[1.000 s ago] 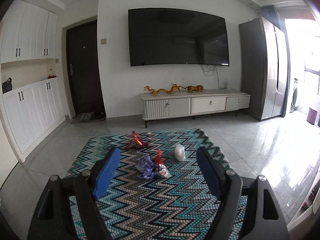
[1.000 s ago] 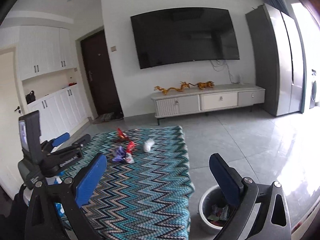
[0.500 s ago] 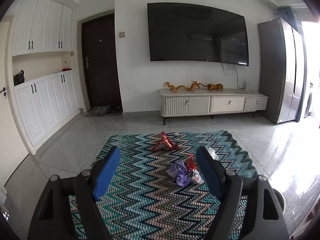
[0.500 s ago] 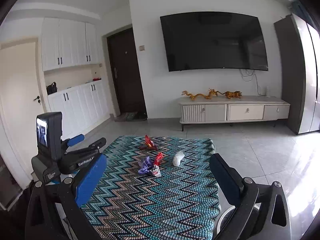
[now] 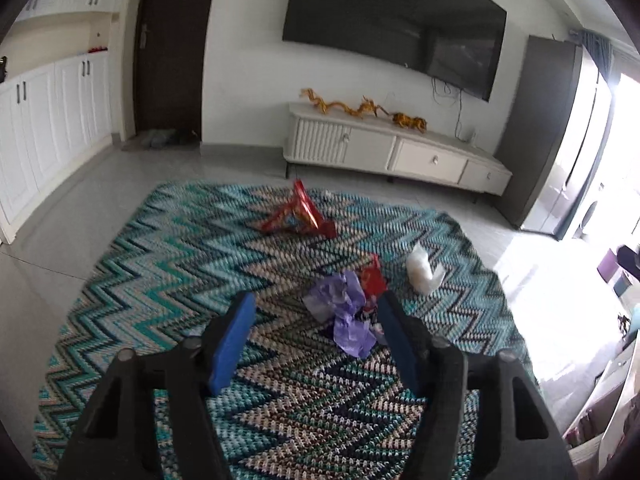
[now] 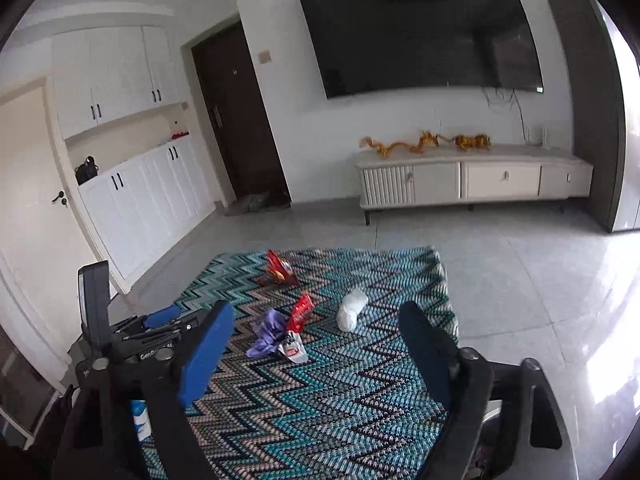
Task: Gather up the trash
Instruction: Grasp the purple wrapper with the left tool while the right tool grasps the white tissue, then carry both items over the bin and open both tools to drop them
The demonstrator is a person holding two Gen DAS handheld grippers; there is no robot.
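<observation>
You had four bits of trash left on the rug, none of them picked up. The purple wrapper lay near the rug's middle with the small red packet touching its far side. The white wad sat just beside them toward the bright window side, and the big red bag stood further back, toward the rug's far edge.

Your left tongs had just been narrowing, yet they stood about half spread, pinching nothing; the purple wrapper showed in the gap between them, and I judged it lay beyond the tips, untouched. Your right tongs had also just been narrowing but stood fairly wide and empty, above the rug's near part.
</observation>
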